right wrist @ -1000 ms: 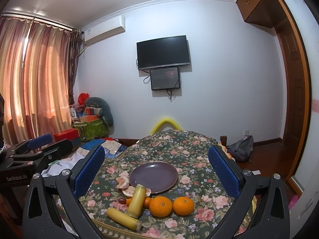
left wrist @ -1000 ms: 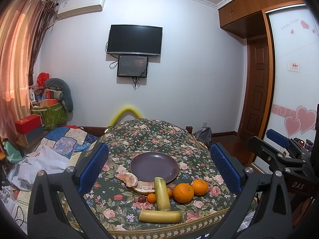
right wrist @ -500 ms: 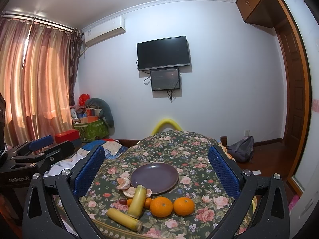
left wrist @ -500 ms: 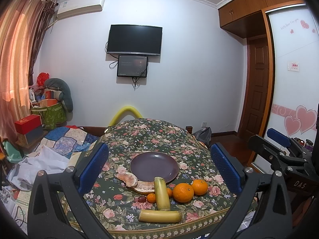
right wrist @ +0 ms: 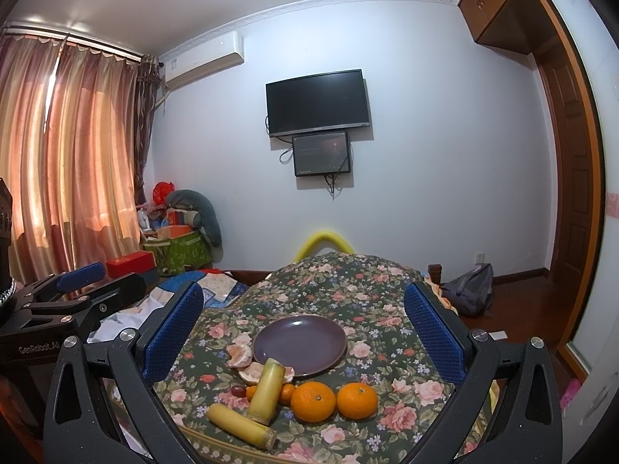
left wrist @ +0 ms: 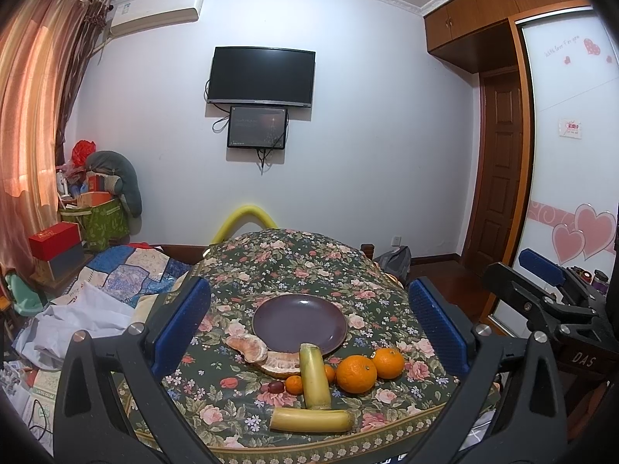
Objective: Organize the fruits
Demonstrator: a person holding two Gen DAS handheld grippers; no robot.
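Observation:
An empty purple plate (left wrist: pixel 298 323) (right wrist: pixel 300 340) sits on the floral-cloth table (left wrist: pixel 286 259). In front of it lie two large oranges (left wrist: pixel 356 373) (right wrist: pixel 312 403), two yellow-green stalk pieces (left wrist: pixel 314 375) (right wrist: pixel 267 390), peeled pomelo segments (left wrist: pixel 247 348) (right wrist: pixel 240 355), small tangerines (left wrist: pixel 294 383) and a dark grape (left wrist: pixel 275 387). My left gripper (left wrist: pixel 309 324) and right gripper (right wrist: pixel 301 328) are both open and empty, held above the near table edge. Each gripper also shows at the side of the other's view: the right one (left wrist: pixel 541 294), the left one (right wrist: pixel 77 290).
Left of the table is a bed with quilts and white cloth (left wrist: pixel 96 294), boxes and a green bag (left wrist: pixel 96 220). A yellow chair back (left wrist: pixel 247 216) stands behind the table. A dark bag (right wrist: pixel 470 290) lies on the floor at right, near a wooden door (left wrist: pixel 499 170).

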